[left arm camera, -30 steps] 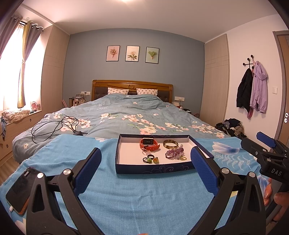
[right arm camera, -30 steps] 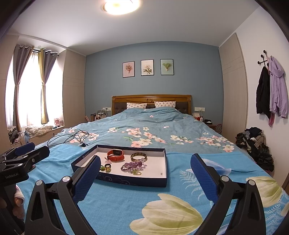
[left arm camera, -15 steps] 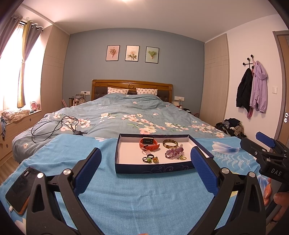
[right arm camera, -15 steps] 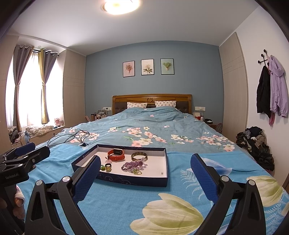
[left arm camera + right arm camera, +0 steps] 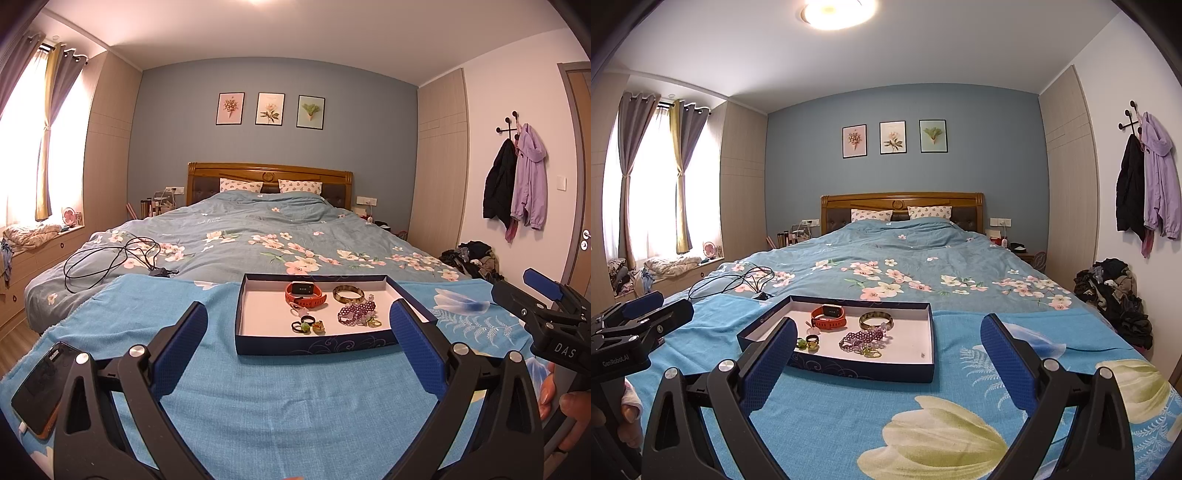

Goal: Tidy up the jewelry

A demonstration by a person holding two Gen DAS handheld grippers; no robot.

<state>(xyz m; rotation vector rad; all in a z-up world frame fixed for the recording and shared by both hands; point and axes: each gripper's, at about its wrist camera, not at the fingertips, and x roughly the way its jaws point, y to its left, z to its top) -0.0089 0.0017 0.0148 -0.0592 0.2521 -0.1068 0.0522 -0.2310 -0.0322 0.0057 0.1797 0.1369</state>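
Observation:
A dark blue tray (image 5: 314,345) with a white floor lies on a blue cloth on the bed; it also shows in the right wrist view (image 5: 857,371). In it lie an orange watch (image 5: 306,294), a brown bangle (image 5: 348,294), a purple bead bracelet (image 5: 355,313) and several small rings (image 5: 307,325). The same watch (image 5: 829,317), bangle (image 5: 876,319) and beads (image 5: 862,338) show from the right. My left gripper (image 5: 298,334) is open and empty, short of the tray. My right gripper (image 5: 888,345) is open and empty, just right of the tray's near side.
A phone (image 5: 40,387) lies on the cloth at the near left. A black cable (image 5: 110,258) coils on the floral quilt beyond. Each view shows the other gripper at its edge, the right one (image 5: 546,314) and the left one (image 5: 631,328). Clothes pile (image 5: 1115,295) on the floor at right.

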